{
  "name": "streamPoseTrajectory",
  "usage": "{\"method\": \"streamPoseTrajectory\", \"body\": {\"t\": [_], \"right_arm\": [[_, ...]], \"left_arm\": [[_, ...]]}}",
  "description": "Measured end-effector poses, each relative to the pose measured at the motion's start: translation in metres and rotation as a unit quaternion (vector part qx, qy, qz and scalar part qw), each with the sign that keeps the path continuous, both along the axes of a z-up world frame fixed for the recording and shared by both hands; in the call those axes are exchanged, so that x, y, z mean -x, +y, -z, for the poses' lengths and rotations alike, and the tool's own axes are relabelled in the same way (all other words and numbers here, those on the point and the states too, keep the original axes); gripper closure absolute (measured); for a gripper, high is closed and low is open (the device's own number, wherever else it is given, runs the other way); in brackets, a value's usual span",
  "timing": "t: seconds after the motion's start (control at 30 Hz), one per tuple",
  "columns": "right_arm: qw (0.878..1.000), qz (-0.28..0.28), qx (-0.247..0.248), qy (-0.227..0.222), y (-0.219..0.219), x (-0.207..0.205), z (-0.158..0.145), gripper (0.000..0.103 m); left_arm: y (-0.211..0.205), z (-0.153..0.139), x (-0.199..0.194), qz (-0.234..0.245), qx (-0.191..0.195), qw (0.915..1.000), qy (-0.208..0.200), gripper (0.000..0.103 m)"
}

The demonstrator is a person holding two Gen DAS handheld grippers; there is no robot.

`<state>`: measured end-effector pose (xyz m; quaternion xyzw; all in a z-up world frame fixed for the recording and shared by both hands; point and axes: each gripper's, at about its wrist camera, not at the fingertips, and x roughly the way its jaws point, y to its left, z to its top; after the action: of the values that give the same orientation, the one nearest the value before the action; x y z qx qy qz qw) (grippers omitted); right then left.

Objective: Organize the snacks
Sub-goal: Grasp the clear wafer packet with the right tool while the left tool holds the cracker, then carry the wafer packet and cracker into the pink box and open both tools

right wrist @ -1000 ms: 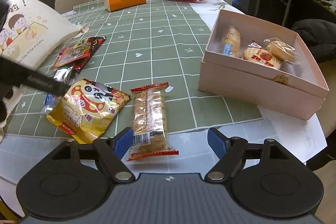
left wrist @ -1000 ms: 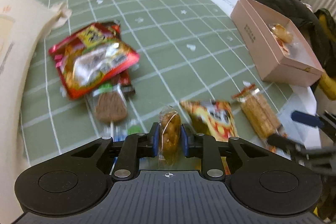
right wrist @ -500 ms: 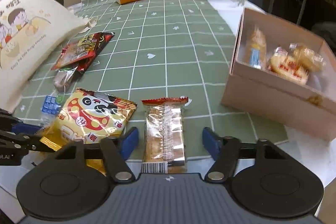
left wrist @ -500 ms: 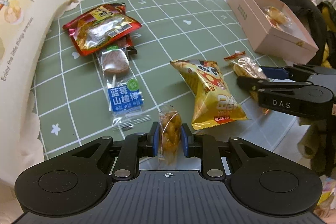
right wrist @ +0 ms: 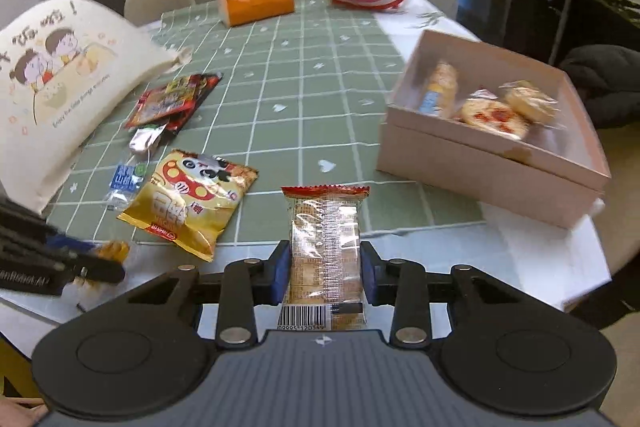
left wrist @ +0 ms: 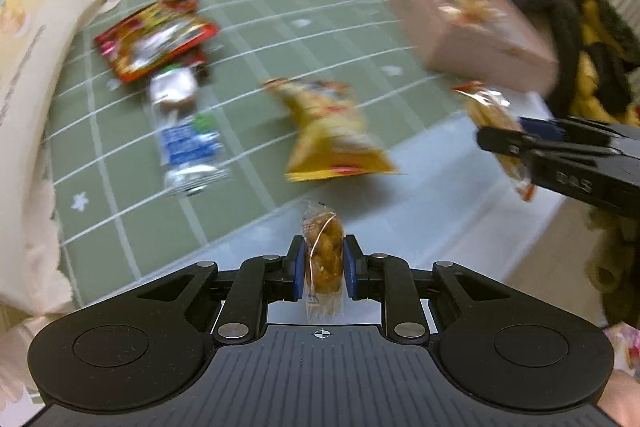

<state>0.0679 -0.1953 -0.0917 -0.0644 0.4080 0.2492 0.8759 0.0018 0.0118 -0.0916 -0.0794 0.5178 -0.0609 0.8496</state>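
Snacks filled both tools: the left gripper (left wrist: 323, 265) pinched a small clear packet of golden-brown twists (left wrist: 322, 259), while the right gripper (right wrist: 325, 277), jaws just closing, clamped a clear red-edged cracker pack (right wrist: 325, 247) above the table edge, near the open pink cardboard box (right wrist: 496, 171).

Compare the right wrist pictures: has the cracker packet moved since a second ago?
Yes. The cracker packet lay on the tablecloth left of centre; now it is clamped in the right gripper, whose jaws have just been closing.
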Motion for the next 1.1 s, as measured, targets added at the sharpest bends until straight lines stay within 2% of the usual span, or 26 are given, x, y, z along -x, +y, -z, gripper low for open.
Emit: {"method": "streamPoseTrajectory", "body": {"t": [0.1,0.17,0.23,0.33,0.43,0.5,0.6,0.67,0.77,0.83,0.87,0.97,1.03,1.1], "right_arm": [[0.999,0.021,-0.014,-0.021,-0.018,0.007,-0.020,0.068],[0.998,0.035,-0.023,-0.049,-0.033,0.010,-0.044,0.068],[0.993,0.051,-0.033,-0.103,-0.051,0.012,-0.083,0.068],[0.980,0.070,-0.035,-0.185,-0.072,0.005,-0.141,0.068],[0.968,0.088,-0.054,-0.230,-0.093,-0.019,-0.193,0.068],[0.963,0.102,-0.075,-0.239,-0.104,-0.037,-0.211,0.068],[0.957,0.138,-0.090,-0.239,-0.120,-0.062,-0.219,0.068],[0.958,0.161,-0.096,-0.217,-0.130,-0.077,-0.213,0.068],[0.967,0.173,-0.079,-0.173,-0.143,-0.099,-0.195,0.068],[0.971,0.182,-0.049,-0.146,-0.150,-0.116,-0.175,0.068],[0.973,0.185,-0.042,-0.130,-0.154,-0.123,-0.166,0.068],[0.978,0.185,-0.029,-0.095,-0.158,-0.142,-0.139,0.068],[0.980,0.183,-0.029,-0.068,-0.158,-0.155,-0.118,0.068],[0.984,0.171,-0.029,-0.046,-0.149,-0.165,-0.098,0.068]], "left_arm": [[-0.018,-0.036,0.000,0.031,0.027,0.9979,-0.050,0.080],[-0.025,-0.068,-0.008,0.048,0.051,0.9932,-0.093,0.080],[-0.034,-0.110,-0.021,0.071,0.068,0.9832,-0.154,0.080],[-0.050,-0.176,-0.050,0.103,0.067,0.9600,-0.252,0.079],[-0.065,-0.209,-0.088,0.108,0.072,0.9442,-0.303,0.079],[-0.073,-0.214,-0.117,0.103,0.088,0.9430,-0.304,0.079],[-0.085,-0.195,-0.171,0.104,0.133,0.9487,-0.267,0.079],[-0.096,-0.171,-0.204,0.097,0.135,0.9573,-0.236,0.079],[-0.116,-0.117,-0.256,0.091,0.142,0.9703,-0.173,0.079],[-0.119,-0.078,-0.279,0.089,0.156,0.9749,-0.132,0.079],[-0.122,-0.054,-0.293,0.087,0.167,0.9772,-0.098,0.079],[-0.120,-0.001,-0.308,0.057,0.181,0.9814,-0.029,0.078],[-0.112,0.013,-0.307,0.040,0.191,0.9805,-0.023,0.078],[-0.101,0.013,-0.300,0.025,0.207,0.9771,-0.043,0.078]]}}
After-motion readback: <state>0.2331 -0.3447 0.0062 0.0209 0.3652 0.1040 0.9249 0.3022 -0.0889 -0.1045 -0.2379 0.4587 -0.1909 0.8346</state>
